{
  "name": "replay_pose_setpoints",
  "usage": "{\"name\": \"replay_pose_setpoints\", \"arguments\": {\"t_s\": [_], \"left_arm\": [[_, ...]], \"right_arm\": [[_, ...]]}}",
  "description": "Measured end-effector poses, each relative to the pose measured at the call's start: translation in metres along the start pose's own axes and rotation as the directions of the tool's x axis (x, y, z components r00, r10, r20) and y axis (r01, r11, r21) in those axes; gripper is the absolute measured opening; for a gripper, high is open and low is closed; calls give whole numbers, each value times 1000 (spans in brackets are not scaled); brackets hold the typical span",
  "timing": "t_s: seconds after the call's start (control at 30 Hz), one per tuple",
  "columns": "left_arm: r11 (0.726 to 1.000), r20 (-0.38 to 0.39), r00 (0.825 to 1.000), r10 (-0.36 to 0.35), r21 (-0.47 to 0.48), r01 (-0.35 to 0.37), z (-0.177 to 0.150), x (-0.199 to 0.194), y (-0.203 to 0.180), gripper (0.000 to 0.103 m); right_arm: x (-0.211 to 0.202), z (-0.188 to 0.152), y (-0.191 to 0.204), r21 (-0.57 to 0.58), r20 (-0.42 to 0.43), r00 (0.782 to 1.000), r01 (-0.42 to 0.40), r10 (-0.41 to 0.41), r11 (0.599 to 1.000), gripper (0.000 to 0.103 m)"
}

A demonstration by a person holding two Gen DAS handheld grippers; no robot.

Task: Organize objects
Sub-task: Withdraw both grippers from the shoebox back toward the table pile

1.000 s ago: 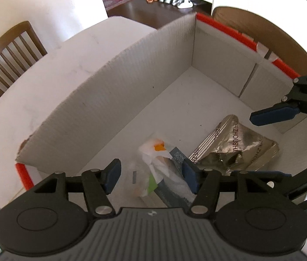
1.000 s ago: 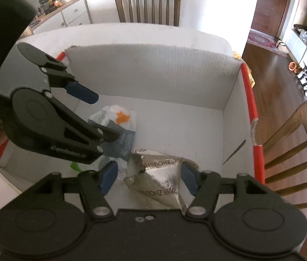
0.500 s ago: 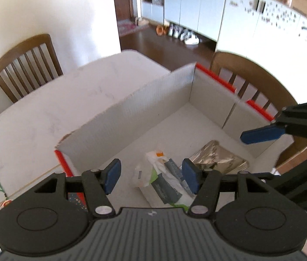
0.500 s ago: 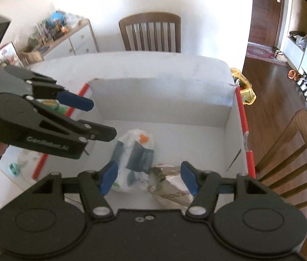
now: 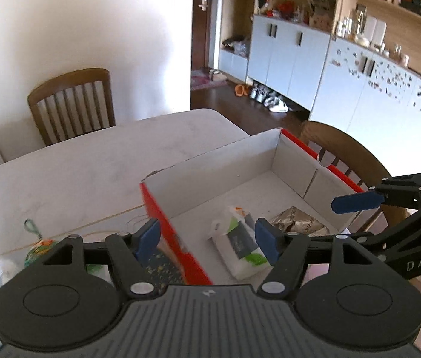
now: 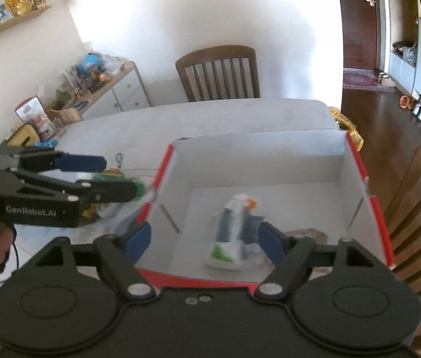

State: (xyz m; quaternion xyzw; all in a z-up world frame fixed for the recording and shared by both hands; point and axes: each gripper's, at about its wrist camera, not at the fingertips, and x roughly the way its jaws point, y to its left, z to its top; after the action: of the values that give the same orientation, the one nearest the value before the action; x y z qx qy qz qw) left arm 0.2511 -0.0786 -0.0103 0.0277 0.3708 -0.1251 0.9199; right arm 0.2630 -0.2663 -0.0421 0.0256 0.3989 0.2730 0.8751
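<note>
Both tools, left tool [image 5: 207, 240] and right tool [image 6: 203, 240], stood wide and empty, jaws just opened, above the box [image 6: 356, 185], apparently having released the white packet [image 5: 237, 243] and foil pouch [image 5: 295, 223].

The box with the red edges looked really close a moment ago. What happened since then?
Both hand-held grippers pulled up and back from the box, so it looks smaller. The left hand-held gripper and right hand-held gripper have just been opening their jaws, with nothing gripped. The white packet and silver foil pouch stayed lying inside the box.
</note>
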Motion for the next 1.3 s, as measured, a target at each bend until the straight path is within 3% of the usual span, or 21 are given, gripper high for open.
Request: {"name": "replay_pose_setpoints", "arguments": {"t_s": [0.2,0.27,0.67,0.83,1.13,1.3], "left_arm": [[999,36,999,14,-42,-12,-28,-27,16,75],[998,38,999,15,-58,-13,-36,-35,22,75],[984,52,998,35,-176,-25,-83,-77,83,88],[978,65,997,45,-209,-30,-102,-90,107,103],[973,94,994,47,-230,-25,-128,-100,142,103],[970,66,994,91,-232,-73,-141,-94,167,103]], "right_arm": [[-6,-10,29,11,38,999,-5,4,1000,89],[-7,-14,40,8,53,999,-8,8,1000,97],[-8,-32,106,-8,95,994,-45,46,999,101],[-1,-40,129,-17,88,996,-29,30,999,101],[17,-52,168,-39,59,998,-19,22,999,101],[33,-58,189,-64,44,999,-22,25,998,100]]}}
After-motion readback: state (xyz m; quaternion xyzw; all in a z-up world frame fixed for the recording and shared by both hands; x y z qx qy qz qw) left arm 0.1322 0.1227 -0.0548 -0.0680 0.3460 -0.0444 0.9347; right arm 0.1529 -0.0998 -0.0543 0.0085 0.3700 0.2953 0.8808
